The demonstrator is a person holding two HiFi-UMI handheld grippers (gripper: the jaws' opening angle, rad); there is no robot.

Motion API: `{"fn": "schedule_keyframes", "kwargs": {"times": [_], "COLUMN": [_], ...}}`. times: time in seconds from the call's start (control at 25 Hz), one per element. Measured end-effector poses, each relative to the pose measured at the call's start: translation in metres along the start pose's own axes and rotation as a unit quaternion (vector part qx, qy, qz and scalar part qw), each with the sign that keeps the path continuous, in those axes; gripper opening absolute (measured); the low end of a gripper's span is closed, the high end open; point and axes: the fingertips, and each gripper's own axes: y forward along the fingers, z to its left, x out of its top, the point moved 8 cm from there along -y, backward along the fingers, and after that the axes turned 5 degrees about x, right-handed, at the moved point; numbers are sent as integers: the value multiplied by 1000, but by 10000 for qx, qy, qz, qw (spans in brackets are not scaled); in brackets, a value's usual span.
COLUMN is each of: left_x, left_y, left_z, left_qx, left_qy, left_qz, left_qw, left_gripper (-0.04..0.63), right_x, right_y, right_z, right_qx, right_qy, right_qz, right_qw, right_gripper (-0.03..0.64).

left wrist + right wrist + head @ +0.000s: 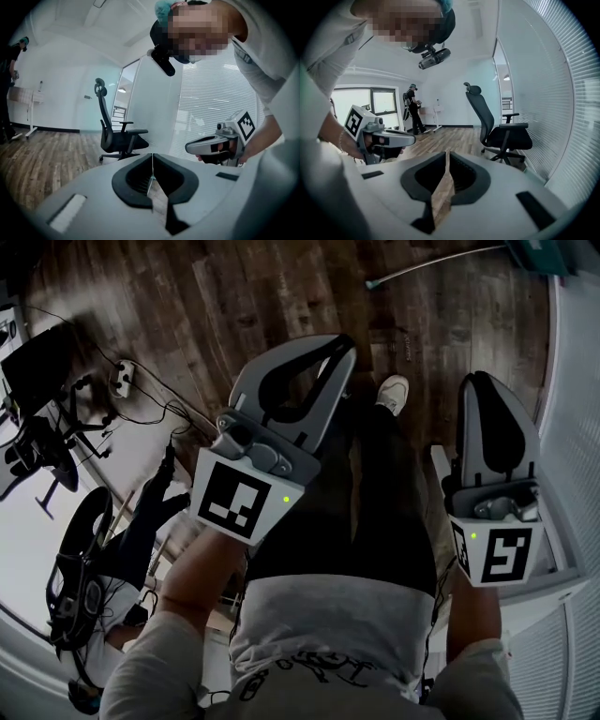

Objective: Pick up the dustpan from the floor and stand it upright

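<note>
A teal dustpan (542, 253) lies on the wood floor at the head view's top right corner, largely cut off by the frame. Its long thin metal handle (436, 264) runs left from it along the floor. My left gripper (339, 345) is held in front of my legs, shut and empty, well short of the handle. My right gripper (484, 381) hangs beside my right leg, also shut with nothing in it. In the left gripper view the jaws (153, 157) meet at the tips. The right gripper view shows the same (447, 153). Neither gripper view shows the dustpan.
A black office chair (118, 135) (502, 129) stands by the blinds. Cables and a power strip (122, 379) lie on the floor at the left, near a chair base (39, 442). My white shoe (395, 390) points towards the handle. Another person (412, 110) stands far back.
</note>
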Motion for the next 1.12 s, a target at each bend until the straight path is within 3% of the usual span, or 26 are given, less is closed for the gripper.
{"fn": "schedule_keyframes", "kwargs": {"times": [0.4,1.12], "left_x": [-105,-275], "left_y": [33,164], "left_z": [39,118], "left_qx": [-219,-848], "left_qy": [128,545], "left_qz": [67,47], "left_qw": [9997,9949], "left_gripper": [5,5], "right_x": [-99,-274], "right_y": [62,203], "right_z": [-9,-79], "right_qx": [358,974], "right_qy": [-208,-585], "right_qz": [-92,43], "right_qw": [9991,9935], "right_gripper": [24,25]}}
